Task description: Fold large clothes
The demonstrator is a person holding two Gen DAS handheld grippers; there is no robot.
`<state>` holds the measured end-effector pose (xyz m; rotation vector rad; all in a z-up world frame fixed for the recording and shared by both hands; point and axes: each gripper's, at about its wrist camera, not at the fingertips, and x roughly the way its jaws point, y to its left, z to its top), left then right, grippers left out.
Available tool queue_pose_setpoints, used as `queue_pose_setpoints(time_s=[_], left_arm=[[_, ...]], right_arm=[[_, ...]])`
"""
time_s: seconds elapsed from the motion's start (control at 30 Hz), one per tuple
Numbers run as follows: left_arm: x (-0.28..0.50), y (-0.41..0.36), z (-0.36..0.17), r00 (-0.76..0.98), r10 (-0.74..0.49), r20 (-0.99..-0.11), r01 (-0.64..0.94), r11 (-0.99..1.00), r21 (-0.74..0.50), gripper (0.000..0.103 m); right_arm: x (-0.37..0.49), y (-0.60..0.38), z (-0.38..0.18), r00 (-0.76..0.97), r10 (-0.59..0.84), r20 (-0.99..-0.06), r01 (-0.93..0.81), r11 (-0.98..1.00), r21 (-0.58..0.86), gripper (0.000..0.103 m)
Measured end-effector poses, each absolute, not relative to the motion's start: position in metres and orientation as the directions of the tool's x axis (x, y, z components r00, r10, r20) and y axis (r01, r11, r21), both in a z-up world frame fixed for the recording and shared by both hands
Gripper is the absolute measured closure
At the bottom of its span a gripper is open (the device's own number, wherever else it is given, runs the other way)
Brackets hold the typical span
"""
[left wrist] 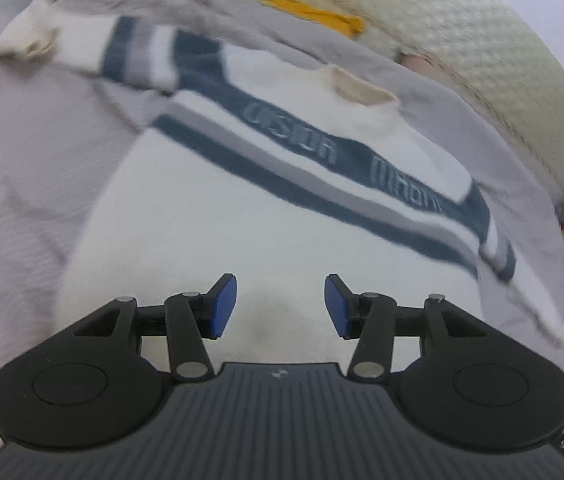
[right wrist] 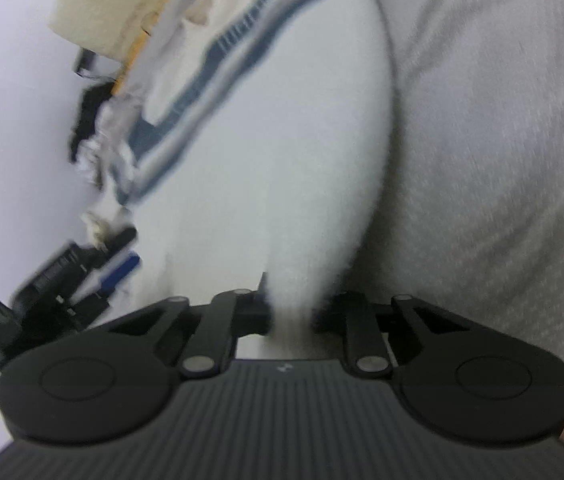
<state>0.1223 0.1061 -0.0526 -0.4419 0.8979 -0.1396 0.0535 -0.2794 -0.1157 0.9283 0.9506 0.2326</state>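
A white sweater (left wrist: 282, 220) with navy and grey chest stripes lies spread on a grey bedsheet (left wrist: 21, 160). Its cream collar (left wrist: 362, 88) points away from me and one sleeve (left wrist: 81, 48) stretches to the upper left. My left gripper (left wrist: 280, 306) hovers open over the plain white lower body, with nothing between its blue pads. In the right wrist view, my right gripper (right wrist: 292, 312) is shut on a bunched edge of the sweater (right wrist: 282, 140), and white fabric rises out from between its jaws. The left gripper (right wrist: 123, 252) shows there at the sweater's far left edge.
A cream textured mattress or cushion (left wrist: 462, 32) and a yellow strip (left wrist: 282, 0) border the sheet beyond the collar. Grey sheet (right wrist: 502, 160) extends widely on the right of the right wrist view. Dark objects (right wrist: 85, 120) sit past the sweater's left side.
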Motion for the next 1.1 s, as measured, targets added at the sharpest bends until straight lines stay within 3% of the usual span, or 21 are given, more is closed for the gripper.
queue_pose_setpoints(time_s=[0.3,0.53,0.73,0.87,1.1], left_arm=[[0.119,0.182,-0.046,0.572,-0.249,-0.781,-0.281,0.836,-0.472,0.045],[0.115,0.190,-0.079,0.536,-0.277,-0.798,-0.371,0.772,-0.517,0.042],[0.132,0.173,-0.114,0.542,-0.443,-0.714,-0.346,0.657,-0.670,0.042],[0.150,0.159,-0.122,0.580,-0.437,-0.688,-0.311,0.662,-0.682,0.038],[0.147,0.146,-0.134,0.530,-0.634,-0.564,-0.212,0.544,-0.812,0.037]], right_arm=[[0.071,-0.318,-0.104,0.678,0.518,-0.522,0.206,0.548,0.811,0.088],[0.089,-0.358,-0.103,0.741,0.414,-0.529,0.272,0.535,0.800,0.089],[0.110,-0.370,-0.118,0.746,0.353,-0.564,0.350,0.513,0.783,0.089],[0.111,-0.371,-0.121,0.748,0.344,-0.567,0.349,0.523,0.778,0.089],[0.110,-0.373,-0.124,0.759,0.349,-0.550,0.340,0.507,0.792,0.089]])
